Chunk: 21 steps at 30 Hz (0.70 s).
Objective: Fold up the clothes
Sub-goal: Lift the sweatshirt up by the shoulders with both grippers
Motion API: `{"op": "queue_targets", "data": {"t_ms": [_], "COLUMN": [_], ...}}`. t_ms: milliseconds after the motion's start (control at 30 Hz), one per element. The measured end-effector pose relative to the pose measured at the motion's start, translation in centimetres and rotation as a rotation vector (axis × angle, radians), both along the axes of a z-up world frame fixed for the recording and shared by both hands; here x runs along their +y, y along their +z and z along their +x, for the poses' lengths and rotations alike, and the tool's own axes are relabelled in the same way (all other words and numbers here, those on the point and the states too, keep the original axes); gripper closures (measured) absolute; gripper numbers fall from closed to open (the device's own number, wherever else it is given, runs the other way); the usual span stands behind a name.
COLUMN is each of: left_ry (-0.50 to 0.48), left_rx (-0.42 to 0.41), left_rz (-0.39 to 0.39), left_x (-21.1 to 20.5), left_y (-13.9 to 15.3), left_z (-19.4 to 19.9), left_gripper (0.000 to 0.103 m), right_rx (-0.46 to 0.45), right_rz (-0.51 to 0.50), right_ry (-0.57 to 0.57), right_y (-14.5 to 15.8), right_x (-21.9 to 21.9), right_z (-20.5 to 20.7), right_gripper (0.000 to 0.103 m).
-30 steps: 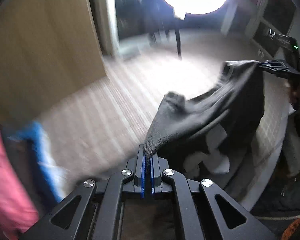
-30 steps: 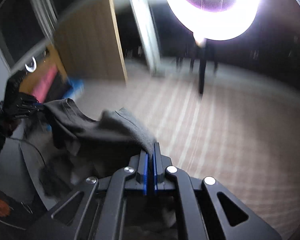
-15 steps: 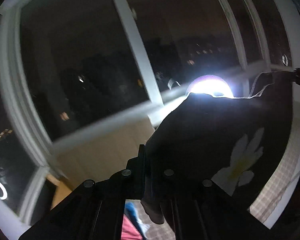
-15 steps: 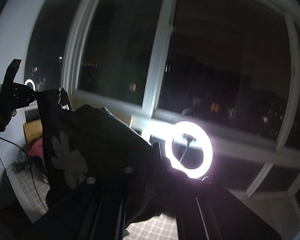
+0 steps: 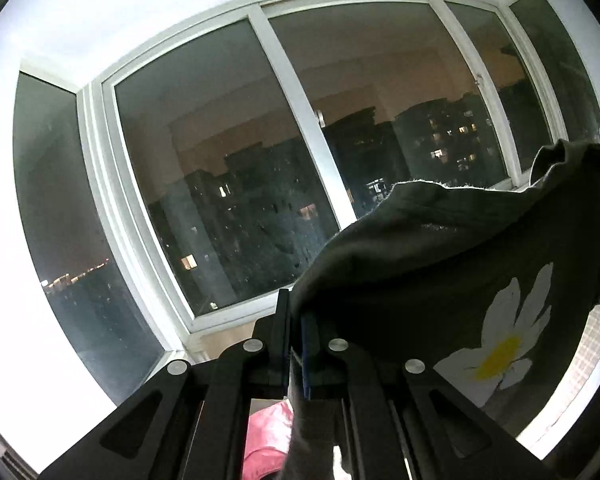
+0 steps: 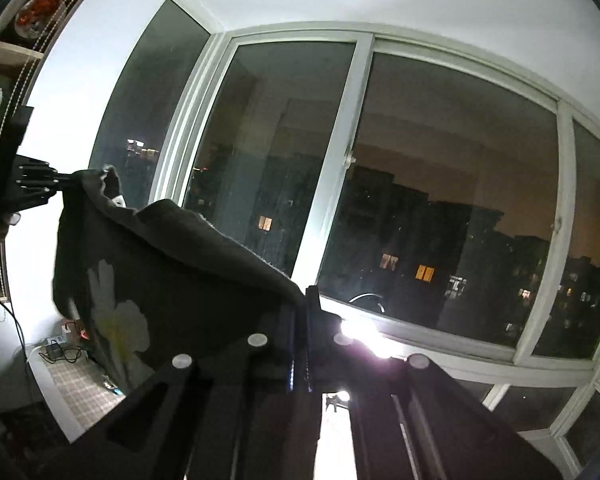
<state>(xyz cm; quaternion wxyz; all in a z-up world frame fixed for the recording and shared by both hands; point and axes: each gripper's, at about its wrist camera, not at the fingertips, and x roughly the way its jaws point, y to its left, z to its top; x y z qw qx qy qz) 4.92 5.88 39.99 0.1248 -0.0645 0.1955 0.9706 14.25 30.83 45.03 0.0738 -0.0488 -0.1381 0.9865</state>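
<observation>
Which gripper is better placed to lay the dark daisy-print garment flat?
Neither clearly: left gripper and right gripper each pinch one top corner of the dark daisy-print garment, which hangs spread between them.

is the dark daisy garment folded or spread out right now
Spread out. The dark garment hangs stretched in the air between the left gripper and right gripper, each shut on its top edge.

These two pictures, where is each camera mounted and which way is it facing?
Left wrist: on the left gripper, facing the night window; its gripper is shut on the dark daisy-print garment.
Right wrist: on the right gripper, facing the same window; the left gripper shows far left.
Shared: the garment stretched between both grippers, and the window.
</observation>
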Motion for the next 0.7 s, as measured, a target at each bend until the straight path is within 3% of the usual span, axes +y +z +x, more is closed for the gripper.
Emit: {"op": "queue_targets", "data": {"t_ms": [200, 400, 600, 700], "left_ry": [-0.023, -0.046, -0.054, -0.072], "left_rx": [-0.070, -0.203, -0.327, -0.419], "left_rz": [-0.040, -0.096, -0.148, -0.192], "left_x": [1.6, 4.7, 8.7, 11.4], "left_y": [-1.8, -7.5, -16.8, -23.6], "left_z": [-2.2, -12.6, -25.6, -31.9], "left_gripper": [0.099, 0.098, 0.098, 0.098], "right_rx": [-0.064, -0.189, -0.342, -0.420], "right_rz": [0.028, -0.003, 0.044, 0.100], "right_ry": [-0.051, -0.121, -0.264, -0.355], "right_y": [-1.3, -6.2, -14.7, -20.7], "right_x": [1.2, 5.5, 10.2, 12.0], "right_z": [-3.7, -13.3, -26.5, -33.1], "right_gripper": [0.099, 0.099, 0.099, 0.099]}}
